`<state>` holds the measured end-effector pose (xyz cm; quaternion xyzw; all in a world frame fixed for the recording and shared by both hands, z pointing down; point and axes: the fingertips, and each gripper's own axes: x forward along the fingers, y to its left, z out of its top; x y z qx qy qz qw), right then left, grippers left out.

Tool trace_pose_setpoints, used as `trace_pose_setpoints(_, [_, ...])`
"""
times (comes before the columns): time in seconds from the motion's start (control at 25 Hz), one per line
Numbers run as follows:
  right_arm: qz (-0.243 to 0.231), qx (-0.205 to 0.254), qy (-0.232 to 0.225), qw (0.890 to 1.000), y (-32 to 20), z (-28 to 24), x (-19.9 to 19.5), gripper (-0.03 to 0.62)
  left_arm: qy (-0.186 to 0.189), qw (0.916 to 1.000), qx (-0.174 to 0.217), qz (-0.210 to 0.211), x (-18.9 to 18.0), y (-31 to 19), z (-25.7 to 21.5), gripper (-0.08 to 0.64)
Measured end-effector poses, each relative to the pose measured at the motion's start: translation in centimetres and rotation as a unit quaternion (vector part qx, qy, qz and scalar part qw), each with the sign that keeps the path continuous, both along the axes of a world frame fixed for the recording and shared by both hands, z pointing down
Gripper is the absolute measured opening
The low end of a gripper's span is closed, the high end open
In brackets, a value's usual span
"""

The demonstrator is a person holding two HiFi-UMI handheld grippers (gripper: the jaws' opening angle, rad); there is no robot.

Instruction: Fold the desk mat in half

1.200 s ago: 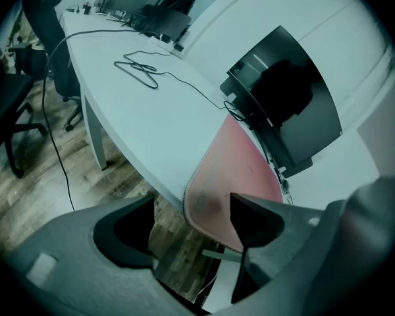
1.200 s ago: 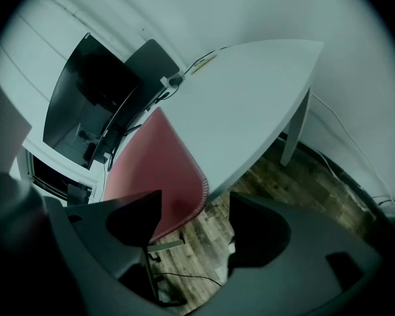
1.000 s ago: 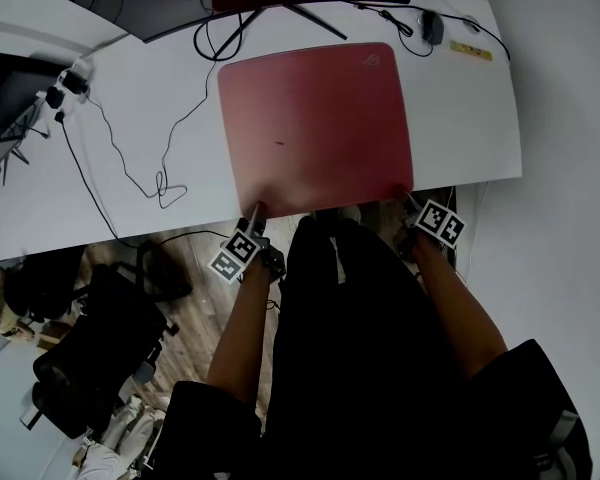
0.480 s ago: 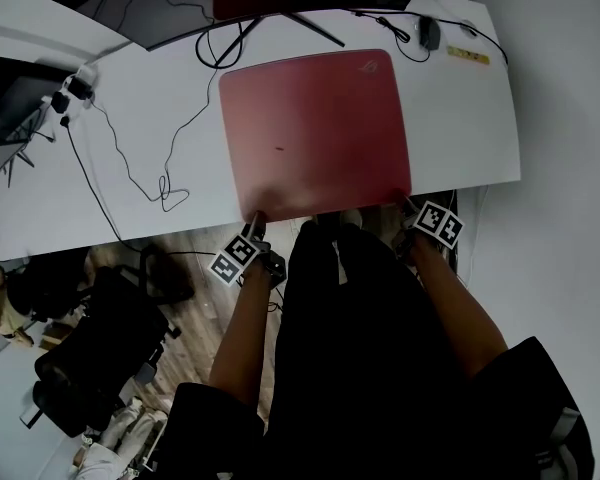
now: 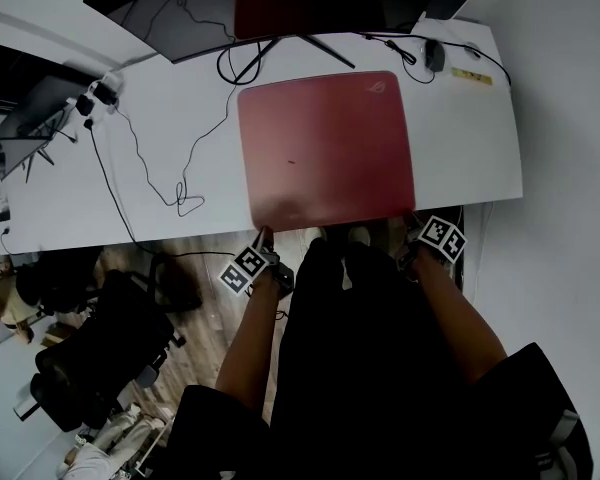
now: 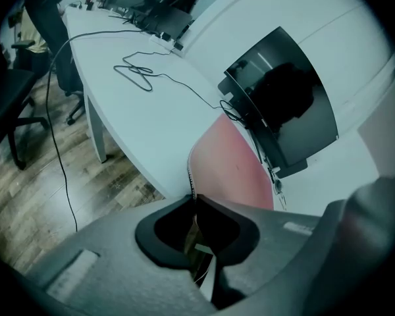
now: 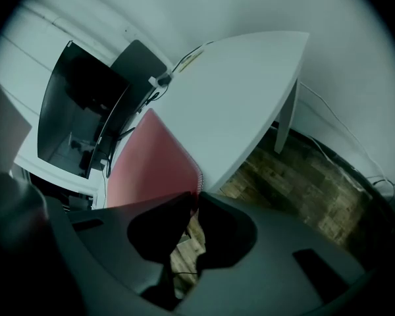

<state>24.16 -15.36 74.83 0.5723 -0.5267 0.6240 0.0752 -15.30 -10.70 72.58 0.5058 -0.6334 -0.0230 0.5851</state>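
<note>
The red desk mat [image 5: 325, 148] lies flat on the white table [image 5: 160, 118]. The jaws of the left gripper [image 5: 263, 235] and right gripper [image 5: 412, 217] have just closed, each pinching a near corner. I'd lift both corners evenly and carry them straight to the far edge.

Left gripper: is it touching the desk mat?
Touching. The left gripper view shows the left gripper, jaws just closed, pinching the desk mat at its near edge.

White desk [image 5: 480, 138], wood-plank floor [image 5: 205, 318], black office chair [image 5: 100, 353], pale wall [image 5: 570, 98], perhaps a monitor [image 5: 175, 10] behind.
</note>
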Motion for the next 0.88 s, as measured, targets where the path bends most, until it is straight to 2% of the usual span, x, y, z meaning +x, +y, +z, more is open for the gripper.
trace_pose_setpoints(0.6, [-0.021,0.048,-0.035,0.998,-0.6,-3.4,-0.2,0.015,0.021,0.9991,0.037,-0.003,0.5,-0.8,-3.3,0.031])
trace_pose_setpoints(0.88, [-0.009,0.075,-0.050,0.996,-1.6,-5.5,-0.3,0.015,0.030,0.9979,0.057,-0.004,0.2,-1.9,-5.5,0.031])
